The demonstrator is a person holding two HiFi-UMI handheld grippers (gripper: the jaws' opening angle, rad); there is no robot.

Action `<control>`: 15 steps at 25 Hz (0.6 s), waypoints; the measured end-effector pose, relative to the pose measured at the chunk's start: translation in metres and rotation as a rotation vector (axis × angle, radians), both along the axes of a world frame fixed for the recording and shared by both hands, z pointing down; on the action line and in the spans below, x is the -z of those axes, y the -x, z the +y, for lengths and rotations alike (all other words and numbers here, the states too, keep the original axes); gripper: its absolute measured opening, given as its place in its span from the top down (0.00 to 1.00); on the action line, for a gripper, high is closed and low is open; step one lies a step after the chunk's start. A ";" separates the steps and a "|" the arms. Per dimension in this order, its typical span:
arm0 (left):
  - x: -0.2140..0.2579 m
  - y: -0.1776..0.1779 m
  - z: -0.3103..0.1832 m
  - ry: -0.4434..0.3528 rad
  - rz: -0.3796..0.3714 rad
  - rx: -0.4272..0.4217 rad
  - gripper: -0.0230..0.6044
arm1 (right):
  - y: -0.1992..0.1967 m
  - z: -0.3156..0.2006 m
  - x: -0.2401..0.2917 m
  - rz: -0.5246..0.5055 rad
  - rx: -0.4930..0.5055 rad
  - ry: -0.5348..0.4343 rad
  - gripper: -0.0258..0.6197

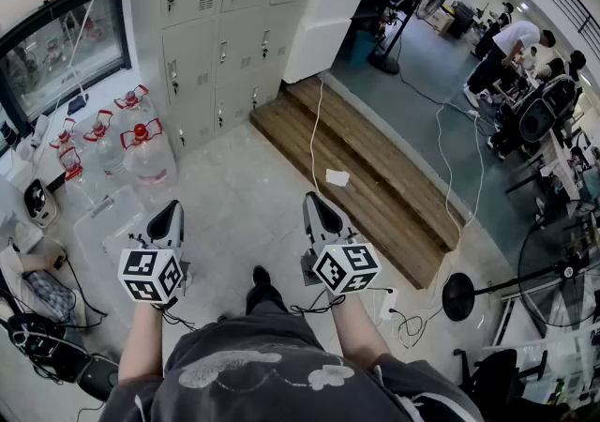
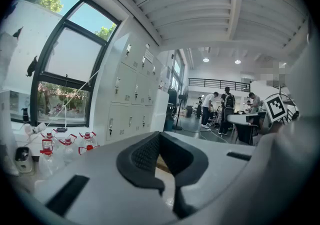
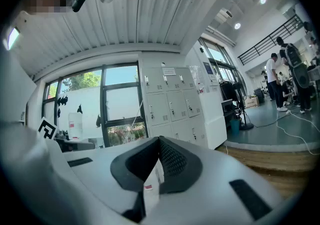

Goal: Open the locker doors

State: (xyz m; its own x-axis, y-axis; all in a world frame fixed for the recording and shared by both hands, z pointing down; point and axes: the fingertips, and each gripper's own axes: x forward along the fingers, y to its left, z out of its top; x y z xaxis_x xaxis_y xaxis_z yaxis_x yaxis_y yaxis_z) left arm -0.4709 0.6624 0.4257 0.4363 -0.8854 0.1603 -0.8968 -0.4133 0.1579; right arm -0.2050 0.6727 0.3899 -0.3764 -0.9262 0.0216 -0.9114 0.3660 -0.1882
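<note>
The grey lockers (image 1: 225,36) stand against the far wall with all doors closed, each with a small handle and vent; they also show in the left gripper view as lockers (image 2: 132,94) and in the right gripper view as lockers (image 3: 172,104). My left gripper (image 1: 169,214) and right gripper (image 1: 314,200) are held side by side low over the floor, well short of the lockers. Both are shut with nothing between the jaws, as the left gripper (image 2: 160,136) and right gripper (image 3: 160,141) show close up.
Several large water bottles (image 1: 141,143) stand on the floor left of the lockers, under a window (image 1: 56,45). A wooden step (image 1: 375,176) runs diagonally to the right, with a paper scrap (image 1: 337,177) and cables by it. A fan stand (image 1: 459,296) and people (image 1: 506,45) are further right.
</note>
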 end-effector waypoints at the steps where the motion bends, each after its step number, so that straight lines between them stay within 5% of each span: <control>1: -0.002 -0.002 0.002 0.001 -0.001 -0.008 0.95 | -0.001 0.001 -0.004 -0.003 -0.004 0.005 0.91; 15: -0.017 -0.004 -0.007 0.021 -0.007 0.002 0.95 | -0.004 -0.010 -0.022 0.009 -0.010 0.041 0.91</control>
